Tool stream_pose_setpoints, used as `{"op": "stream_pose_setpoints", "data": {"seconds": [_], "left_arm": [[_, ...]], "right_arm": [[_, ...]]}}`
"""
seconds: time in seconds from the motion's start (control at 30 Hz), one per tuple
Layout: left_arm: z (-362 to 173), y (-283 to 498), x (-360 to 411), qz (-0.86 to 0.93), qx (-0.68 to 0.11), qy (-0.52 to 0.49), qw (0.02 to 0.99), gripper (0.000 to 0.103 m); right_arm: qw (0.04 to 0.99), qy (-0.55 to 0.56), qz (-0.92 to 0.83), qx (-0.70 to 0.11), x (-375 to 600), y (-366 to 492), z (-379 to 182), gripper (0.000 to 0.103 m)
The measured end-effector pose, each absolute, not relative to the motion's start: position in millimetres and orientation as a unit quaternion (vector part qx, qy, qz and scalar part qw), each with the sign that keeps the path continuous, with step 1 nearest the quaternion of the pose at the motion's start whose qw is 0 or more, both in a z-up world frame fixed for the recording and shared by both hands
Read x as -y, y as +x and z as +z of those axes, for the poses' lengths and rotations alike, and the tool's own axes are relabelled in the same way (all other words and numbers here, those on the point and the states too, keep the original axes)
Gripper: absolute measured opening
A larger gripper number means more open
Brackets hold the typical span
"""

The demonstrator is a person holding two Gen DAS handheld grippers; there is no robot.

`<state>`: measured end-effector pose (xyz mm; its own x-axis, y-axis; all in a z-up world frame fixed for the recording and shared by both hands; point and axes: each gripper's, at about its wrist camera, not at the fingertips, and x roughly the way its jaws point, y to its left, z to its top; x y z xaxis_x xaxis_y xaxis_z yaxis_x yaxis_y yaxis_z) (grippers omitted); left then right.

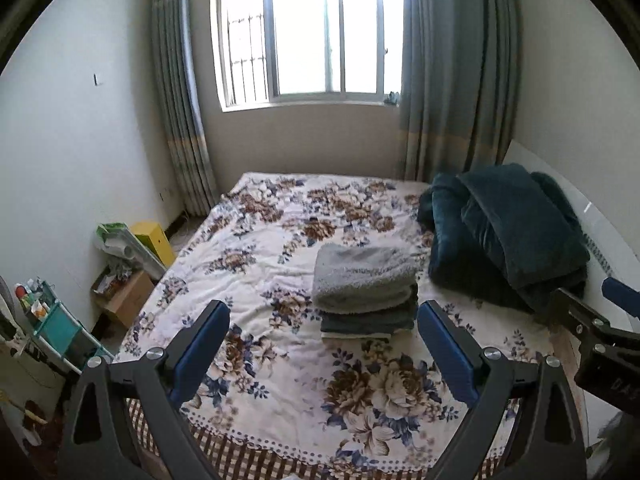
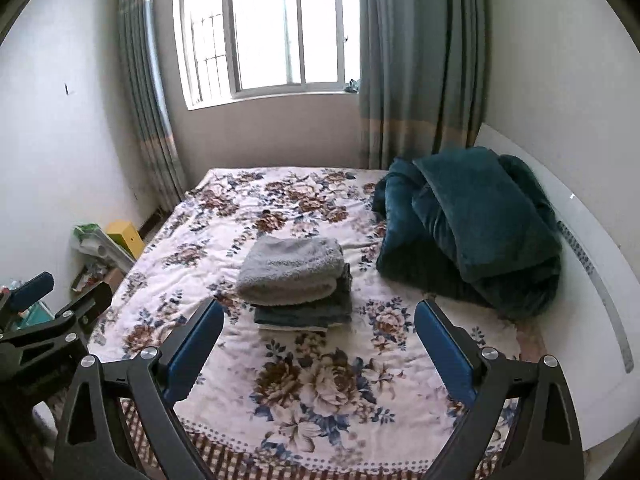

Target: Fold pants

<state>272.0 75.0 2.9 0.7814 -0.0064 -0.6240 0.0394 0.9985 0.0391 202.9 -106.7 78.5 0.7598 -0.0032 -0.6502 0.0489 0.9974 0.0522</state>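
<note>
The left gripper (image 1: 322, 344) is held above the near edge of the bed (image 1: 256, 248), aimed forward and slightly down, its blue-padded fingers (image 1: 200, 350) spread wide with nothing between them. The right gripper (image 2: 318, 340) is posed the same way just beside it, its fingers (image 2: 444, 350) equally wide apart and empty. Each shows at the edge of the other's view: the right one at the left camera's far right (image 1: 600, 332), the left one at the right camera's far left (image 2: 40, 312). Neither touches any cloth.

The pants (image 1: 366, 280) lie well ahead of both grippers, near the middle of the bed. They are grey and fleecy, folded into a thick, rounded bundle with the fold facing the cameras. The bundle sits on top of a small stack (image 1: 368, 320) of folded clothes: a darker grey-green piece under it and a pale one at the bottom. In the right view the pants (image 2: 290, 270) sit a little off to the stack's left, so the dark layer juts out on the right.

The bedspread is white with brown and blue flowers. A heaped dark teal blanket (image 1: 504, 236) lies at the right, against the white headboard (image 2: 592, 280). Beyond the bed are a window (image 1: 308, 32) and grey-blue curtains (image 1: 452, 72).
</note>
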Motion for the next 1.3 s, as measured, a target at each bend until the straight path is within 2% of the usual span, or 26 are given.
{"op": "stream_pose_setpoints", "data": {"seconds": [0.37,0.4,0.43,0.93,1.3], "left_arm": [[7,255,-79,-0.009,-0.325,0.023,0.945,0.097],[4,260,-79,-0.011,-0.33,0.022,0.944,0.103],[1,265,-78,-0.012,-0.334,0.022,0.942,0.103],[-44,335,-67,0.012,-0.352,0.042,0.935,0.103],[-69,365,-60,0.015,-0.374,0.049,0.926,0.103]], "right_arm": [[0.937,0.05,-0.02,-0.345,107,173,97,0.098],[0.937,0.049,-0.022,-0.346,107,177,95,0.098],[0.936,0.048,-0.025,-0.347,108,180,94,0.098],[0.931,0.045,-0.068,-0.355,121,278,43,0.1],[0.922,0.029,-0.071,-0.379,117,319,8,0.1]]}}
